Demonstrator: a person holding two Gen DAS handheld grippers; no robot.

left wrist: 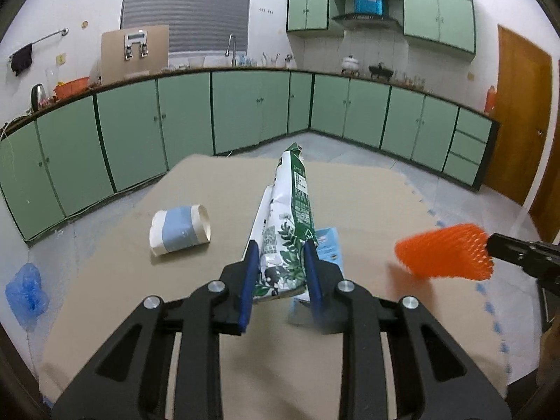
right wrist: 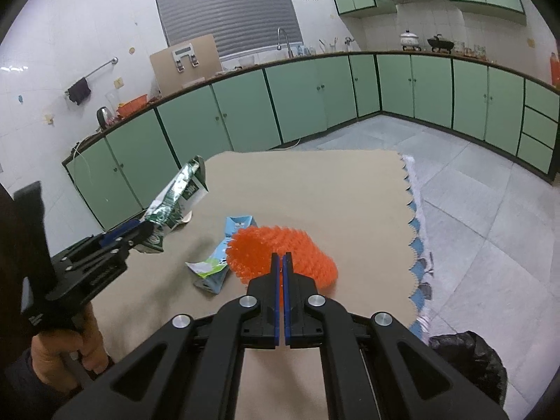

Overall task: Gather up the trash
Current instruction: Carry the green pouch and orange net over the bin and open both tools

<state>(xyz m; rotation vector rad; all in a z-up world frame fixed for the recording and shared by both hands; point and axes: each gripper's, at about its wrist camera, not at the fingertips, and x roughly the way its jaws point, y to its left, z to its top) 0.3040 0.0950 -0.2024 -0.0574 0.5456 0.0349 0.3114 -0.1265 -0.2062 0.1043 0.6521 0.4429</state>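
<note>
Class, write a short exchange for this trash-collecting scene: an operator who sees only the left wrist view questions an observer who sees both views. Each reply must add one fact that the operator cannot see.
Operator: In my view the orange net hangs at the right edge, up off the table. Is it properly gripped?
Observer: Yes. The right gripper is shut on it, with its pads almost together and the net bunched ahead of them.
Operator: A blue carton is mostly hidden behind the green carton in front of me. Is anything holding it?
Observer: No. It lies crushed on the table cloth, and neither gripper touches it.
</note>
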